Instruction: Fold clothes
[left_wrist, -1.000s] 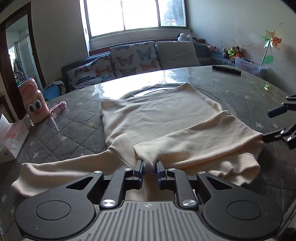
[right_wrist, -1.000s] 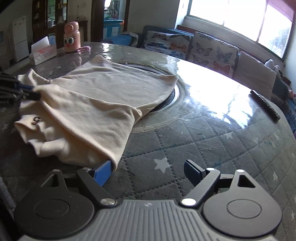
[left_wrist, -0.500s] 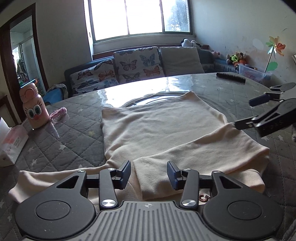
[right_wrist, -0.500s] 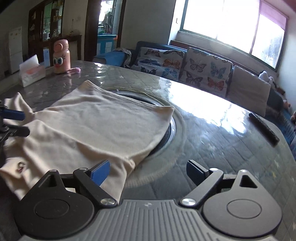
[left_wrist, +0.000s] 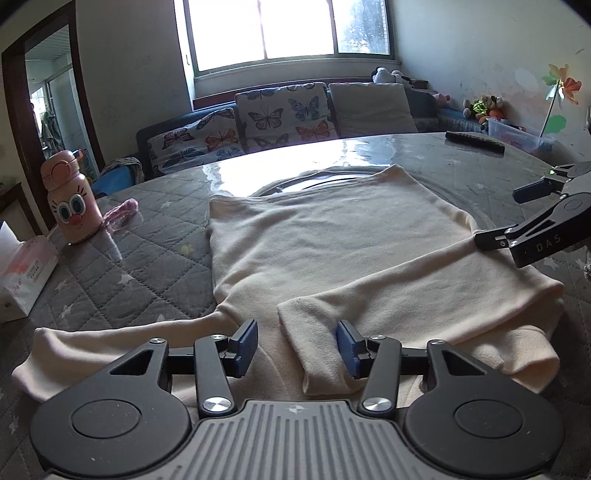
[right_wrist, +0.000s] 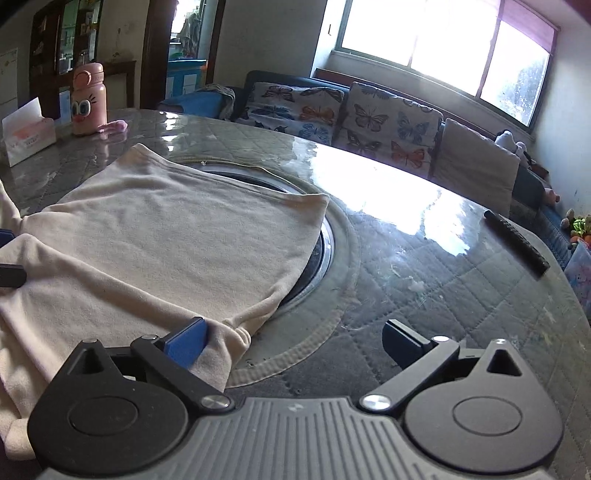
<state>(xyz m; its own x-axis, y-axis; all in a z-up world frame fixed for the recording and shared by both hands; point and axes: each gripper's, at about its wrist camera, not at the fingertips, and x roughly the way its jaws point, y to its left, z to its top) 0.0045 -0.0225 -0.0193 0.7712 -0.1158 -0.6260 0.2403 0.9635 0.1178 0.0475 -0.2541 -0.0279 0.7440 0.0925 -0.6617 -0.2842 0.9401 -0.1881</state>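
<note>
Two hand-held grippers hang over a cream long-sleeved top (left_wrist: 332, 243) spread on the round tabletop (left_wrist: 147, 251), which is covered in grey quilted cloth with small stars under a glossy clear sheet. The left hand-held gripper (left_wrist: 297, 341) stands wide apart, holding nothing; its blue pads sit low over the near edge of the top, and the cuff of the folded-over sleeve (left_wrist: 369, 306) lies between them, just beside the right pad. That sleeve runs across the body of the garment toward the right side. The other sleeve (left_wrist: 110, 343) lies stretched out flat to the left on the quilted cloth.

The right hand-held gripper (right_wrist: 291, 341) is also spread wide and empty. Its left pad rests against the bunched side edge of the top, while its right pad is over bare tabletop. Seen from the left wrist camera, it reaches in from the right with its lower finger touching the fold where the sleeve crosses the body.

The far hem of the top overlaps the round inset ring (right_wrist: 332, 240) at the middle of the tabletop. A pink cartoon-faced bottle (left_wrist: 70, 199) and a tissue box (left_wrist: 22, 273) stand at the left rim, well apart from the garment, and a dark remote control (right_wrist: 517, 240) lies near the far right edge.
</note>
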